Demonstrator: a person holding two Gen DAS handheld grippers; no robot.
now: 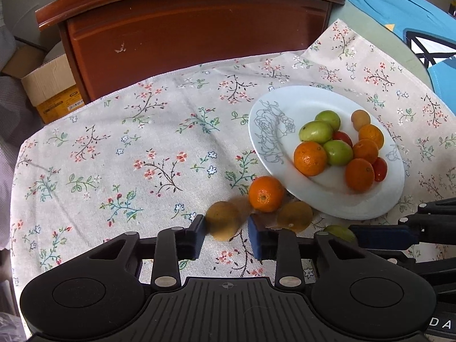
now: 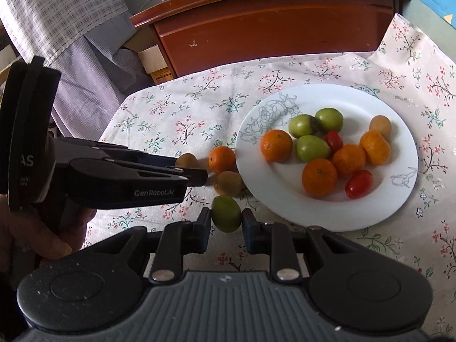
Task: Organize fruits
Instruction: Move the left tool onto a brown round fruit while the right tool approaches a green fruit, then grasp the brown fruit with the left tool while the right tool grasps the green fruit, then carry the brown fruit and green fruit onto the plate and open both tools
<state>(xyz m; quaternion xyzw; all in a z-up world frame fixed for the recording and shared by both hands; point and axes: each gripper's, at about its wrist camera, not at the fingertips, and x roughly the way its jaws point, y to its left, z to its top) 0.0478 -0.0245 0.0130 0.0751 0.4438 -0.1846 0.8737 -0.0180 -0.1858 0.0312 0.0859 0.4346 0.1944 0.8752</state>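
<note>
My left gripper [image 1: 226, 233] is shut on a small brown kiwi [image 1: 222, 222], blurred, just above the floral cloth; the right wrist view shows the kiwi [image 2: 186, 160] at that gripper's [image 2: 191, 168] tips. My right gripper [image 2: 226, 218] is shut on a green fruit [image 2: 226, 213], which also shows in the left wrist view [image 1: 340, 232]. A loose orange [image 1: 266, 193] and a second kiwi [image 1: 295, 216] lie against the near rim of the white plate [image 1: 262, 131]. On the plate sit several oranges, green fruits, two red tomatoes and a kiwi.
A floral tablecloth [image 1: 142, 142] covers the table. Behind the table stands a dark wooden cabinet [image 1: 193, 34], with a cardboard box [image 1: 48, 85] to its left on the floor. Blue fabric [image 1: 399, 8] lies at the far right. A person's hand [image 2: 42, 228] holds the left gripper.
</note>
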